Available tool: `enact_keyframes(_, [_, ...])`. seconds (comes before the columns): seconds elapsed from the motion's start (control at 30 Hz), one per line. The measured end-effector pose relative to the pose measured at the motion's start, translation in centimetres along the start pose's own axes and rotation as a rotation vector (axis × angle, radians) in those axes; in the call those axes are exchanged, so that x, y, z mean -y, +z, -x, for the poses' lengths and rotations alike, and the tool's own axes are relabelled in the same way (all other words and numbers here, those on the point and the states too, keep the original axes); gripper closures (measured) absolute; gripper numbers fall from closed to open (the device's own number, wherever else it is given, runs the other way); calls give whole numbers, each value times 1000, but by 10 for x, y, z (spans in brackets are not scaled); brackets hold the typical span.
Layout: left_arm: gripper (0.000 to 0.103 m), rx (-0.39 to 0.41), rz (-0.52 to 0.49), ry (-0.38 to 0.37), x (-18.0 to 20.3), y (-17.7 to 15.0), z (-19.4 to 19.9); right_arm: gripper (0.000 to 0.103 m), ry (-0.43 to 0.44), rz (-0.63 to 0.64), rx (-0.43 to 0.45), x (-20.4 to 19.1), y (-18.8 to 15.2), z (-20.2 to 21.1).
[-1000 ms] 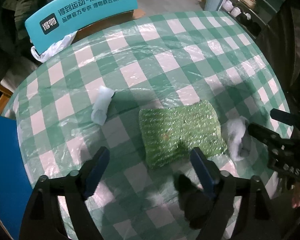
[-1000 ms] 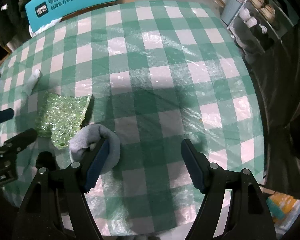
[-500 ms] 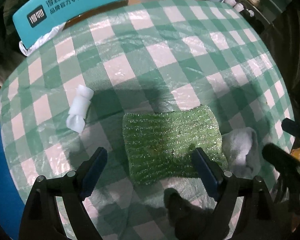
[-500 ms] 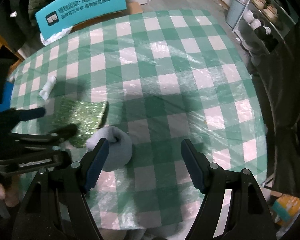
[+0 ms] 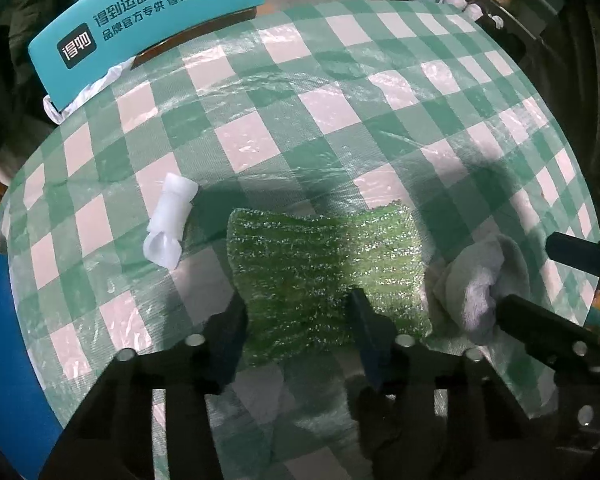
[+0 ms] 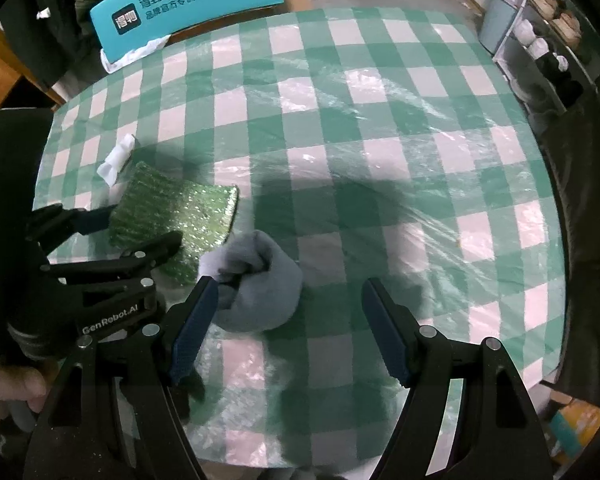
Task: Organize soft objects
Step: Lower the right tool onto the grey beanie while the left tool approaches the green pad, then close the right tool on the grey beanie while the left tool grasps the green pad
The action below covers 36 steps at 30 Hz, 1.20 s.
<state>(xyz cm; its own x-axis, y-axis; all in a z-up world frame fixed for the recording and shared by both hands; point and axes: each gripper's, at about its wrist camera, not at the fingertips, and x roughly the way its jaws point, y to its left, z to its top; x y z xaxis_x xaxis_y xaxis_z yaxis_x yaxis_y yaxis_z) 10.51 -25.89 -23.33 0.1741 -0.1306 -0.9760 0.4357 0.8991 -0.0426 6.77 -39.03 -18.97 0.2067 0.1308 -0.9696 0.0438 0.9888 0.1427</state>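
The left hand-held gripper [image 5: 300, 316] hangs low over the near edge of the green sparkly cloth [image 5: 324, 276], its jaws apart on both sides of that edge, not pressing it. The cloth lies flat on the table [image 5: 340, 112]. Just right of it sits a grey rolled sock [image 6: 260, 284], beside the left finger of the right hand-held gripper [image 6: 288, 324], whose jaws are wide apart. A white foam piece [image 5: 170, 226] lies left of the cloth.
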Motion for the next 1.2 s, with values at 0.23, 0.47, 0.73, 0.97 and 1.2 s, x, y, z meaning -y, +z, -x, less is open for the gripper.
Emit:
enact_keyframes(0.23, [71,-2,12,-23,-11,0,-1,29,24,1,-23,-6,6,-19])
enact_keyframes(0.47, [71,-5,12,-9,-21,4,-6,29,8,9,-61,-9,9,-40])
enact_keyframes(0.73, [58,-18,55,-9,-30,-1,-2,70,-54,5,-56,-2,8,-38])
enact_keyframes(0.97, [27,-12,71,-27,-26,3,3,72,-39,-29,-20,7,8,-25])
enact_keyframes(1.2, [17,-26,70,-28,-19,11,-4,72,-18,-20,2,6,3,-12])
